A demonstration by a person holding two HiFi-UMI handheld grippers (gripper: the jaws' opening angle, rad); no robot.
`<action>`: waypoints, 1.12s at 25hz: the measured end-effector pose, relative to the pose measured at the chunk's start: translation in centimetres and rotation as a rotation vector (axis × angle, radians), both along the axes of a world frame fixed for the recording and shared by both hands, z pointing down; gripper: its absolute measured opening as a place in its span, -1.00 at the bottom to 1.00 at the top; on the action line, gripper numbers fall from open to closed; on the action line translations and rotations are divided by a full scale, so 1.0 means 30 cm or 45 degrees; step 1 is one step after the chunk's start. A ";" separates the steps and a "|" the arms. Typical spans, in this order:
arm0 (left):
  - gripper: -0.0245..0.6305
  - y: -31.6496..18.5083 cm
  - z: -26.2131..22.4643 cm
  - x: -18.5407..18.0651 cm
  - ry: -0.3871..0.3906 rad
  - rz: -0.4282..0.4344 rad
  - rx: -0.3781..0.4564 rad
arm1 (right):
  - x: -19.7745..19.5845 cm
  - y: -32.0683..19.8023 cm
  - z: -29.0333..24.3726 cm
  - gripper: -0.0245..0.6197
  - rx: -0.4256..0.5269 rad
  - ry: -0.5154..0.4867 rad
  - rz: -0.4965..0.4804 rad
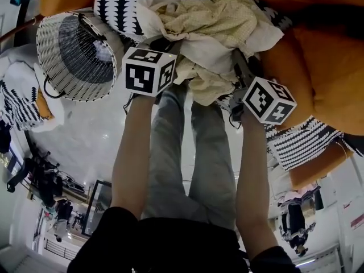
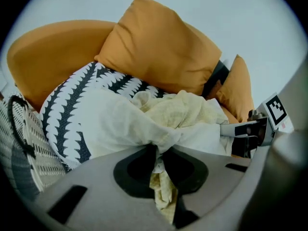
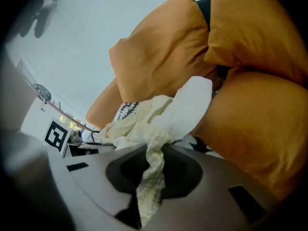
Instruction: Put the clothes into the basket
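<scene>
**Cream clothes, gripped at two points**

Item: cream clothes, bunched on the orange sofa against a black-and-white patterned cushion, outside the basket.
Left claw: closed on a fold of the cloth.
Right claw: closed on another fold.
Basket: white woven, dark inside, to the left of the patterned cushion in the head view, apart from the clothes.

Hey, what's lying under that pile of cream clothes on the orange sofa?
A black-and-white patterned cushion shows beneath the cream clothes, with an orange cushion behind. The clothes cover much of the patterned cushion, so anything else underneath cannot be seen.
</scene>
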State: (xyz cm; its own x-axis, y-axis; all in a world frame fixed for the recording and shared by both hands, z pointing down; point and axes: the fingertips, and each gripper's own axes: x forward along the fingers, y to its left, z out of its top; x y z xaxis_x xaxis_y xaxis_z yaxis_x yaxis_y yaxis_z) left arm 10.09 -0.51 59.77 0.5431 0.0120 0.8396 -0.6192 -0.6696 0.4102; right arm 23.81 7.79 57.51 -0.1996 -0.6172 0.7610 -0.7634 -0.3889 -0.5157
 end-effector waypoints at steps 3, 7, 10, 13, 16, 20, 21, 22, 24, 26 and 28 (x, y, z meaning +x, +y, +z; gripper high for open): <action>-0.79 0.005 -0.062 -0.027 0.063 -0.034 0.012 | -0.030 -0.011 -0.075 -0.74 0.063 0.007 -0.014; -0.80 -0.014 -0.153 -0.081 0.133 -0.098 0.058 | -0.078 -0.058 -0.186 -0.75 0.153 0.017 -0.053; -0.80 -0.038 -0.222 -0.143 0.179 -0.165 0.098 | -0.127 -0.105 -0.278 -0.75 0.227 0.021 -0.093; -0.80 -0.064 -0.293 -0.213 0.222 -0.234 0.140 | -0.189 -0.169 -0.375 -0.75 0.311 0.022 -0.145; -0.80 -0.084 -0.365 -0.302 0.239 -0.314 0.188 | -0.266 -0.230 -0.449 -0.75 0.368 0.013 -0.214; -0.80 -0.118 -0.446 -0.480 0.266 -0.449 0.246 | -0.413 -0.317 -0.503 -0.75 0.429 -0.005 -0.316; -0.80 -0.123 -0.465 -0.529 0.273 -0.482 0.259 | -0.455 -0.334 -0.517 -0.75 0.442 -0.012 -0.337; -0.80 -0.126 -0.485 -0.575 0.276 -0.512 0.273 | -0.496 -0.349 -0.534 -0.75 0.456 -0.019 -0.360; -0.80 -0.130 -0.529 -0.660 0.272 -0.571 0.306 | -0.579 -0.377 -0.576 -0.75 0.485 -0.036 -0.415; -0.80 -0.140 -0.564 -0.740 0.264 -0.634 0.342 | -0.666 -0.414 -0.617 -0.75 0.519 -0.059 -0.479; -0.80 -0.156 -0.584 -0.829 0.252 -0.695 0.372 | -0.765 -0.460 -0.646 -0.75 0.551 -0.084 -0.540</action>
